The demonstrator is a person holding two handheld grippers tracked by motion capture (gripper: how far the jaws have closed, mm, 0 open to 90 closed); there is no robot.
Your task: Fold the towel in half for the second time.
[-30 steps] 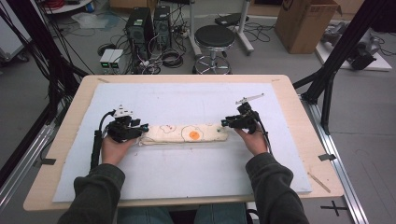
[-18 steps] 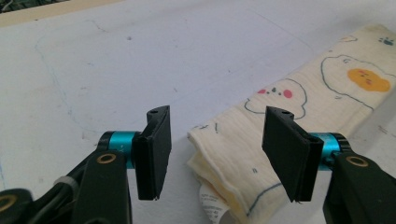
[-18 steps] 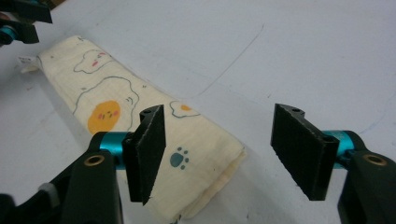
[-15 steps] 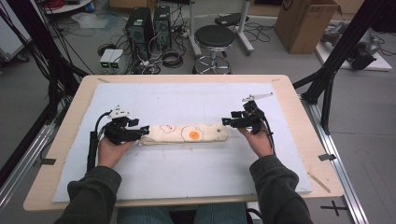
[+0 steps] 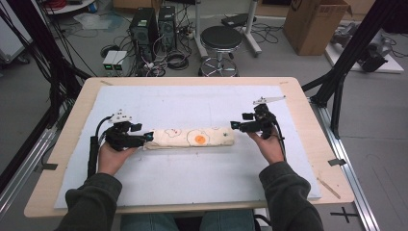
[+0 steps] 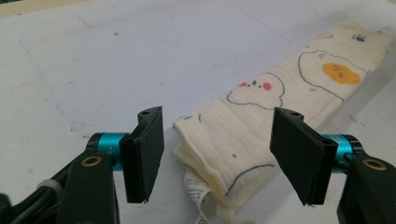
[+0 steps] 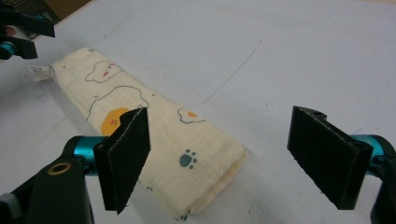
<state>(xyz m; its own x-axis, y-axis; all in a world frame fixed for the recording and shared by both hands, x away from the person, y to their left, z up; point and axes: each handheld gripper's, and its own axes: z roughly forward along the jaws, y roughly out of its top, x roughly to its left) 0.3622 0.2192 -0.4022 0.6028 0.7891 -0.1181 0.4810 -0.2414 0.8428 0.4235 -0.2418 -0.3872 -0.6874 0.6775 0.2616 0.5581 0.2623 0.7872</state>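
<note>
I see the folded cloth mid-worktop; both my left gripper and right gripper have just spread, pinching nothing.

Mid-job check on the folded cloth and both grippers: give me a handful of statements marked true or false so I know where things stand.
1. The folded cloth lies as a long strip on the white mat. True.
2. The left gripper is clamped on the cloth. False: its jaws have just been opening and stand apart, with the cloth end between them but the pads clear of it.
3. The right gripper is open. True: its jaws have just been opening, with the cloth's other end lying under the gap.
4. The cloth is plain white. False: it is cream with printed shapes, one with an orange centre.
5. A black stool stands beyond the table. True.
</note>
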